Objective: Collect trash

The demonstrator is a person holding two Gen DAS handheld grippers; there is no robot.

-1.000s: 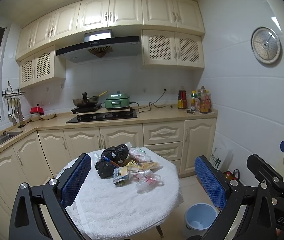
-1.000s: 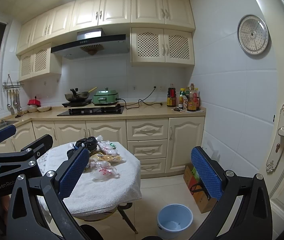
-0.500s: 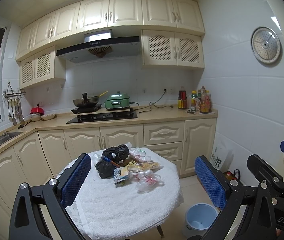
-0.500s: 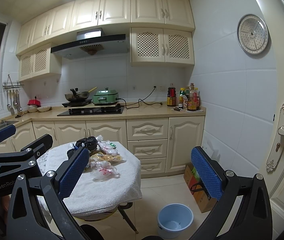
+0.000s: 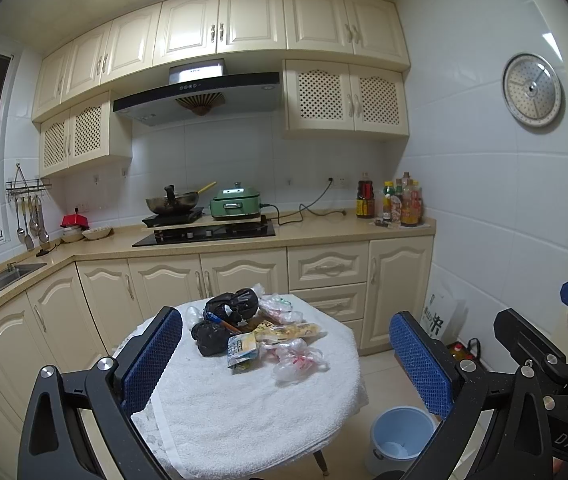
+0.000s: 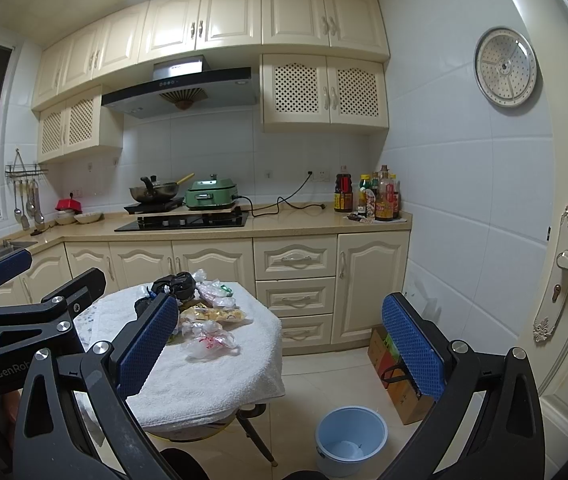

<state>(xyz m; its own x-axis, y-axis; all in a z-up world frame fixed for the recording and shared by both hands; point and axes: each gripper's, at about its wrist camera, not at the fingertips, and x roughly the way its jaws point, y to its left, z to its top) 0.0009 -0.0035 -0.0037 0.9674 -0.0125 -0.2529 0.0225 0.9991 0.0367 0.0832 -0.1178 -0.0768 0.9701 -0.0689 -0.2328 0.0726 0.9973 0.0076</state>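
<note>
Cream kitchen cabinets (image 5: 244, 276) ring one towel-covered round table (image 5: 244, 400). One blue bucket (image 6: 351, 438) sits on the floor at the table's 4 o'clock. Trash pile (image 5: 252, 328) with two black bags lies at the table's 12 o'clock. Left gripper (image 5: 287, 364) and right gripper (image 6: 280, 348) both gape wide, grasping nothing.

Cream cabinets (image 5: 244, 276), white tiled walls (image 5: 483, 200), beige floor (image 6: 323, 376).

Ahead of me a green electric cooker (image 5: 236, 203) sits beside a wok (image 5: 172, 202) on the stove, under the range hood (image 5: 198, 94). Sauce bottles (image 5: 391, 201) crowd the counter's right end. A round steamer plate (image 5: 531, 96) hangs on the right wall, and ladles (image 5: 28, 218) hang by the sink (image 5: 2, 278).
</note>
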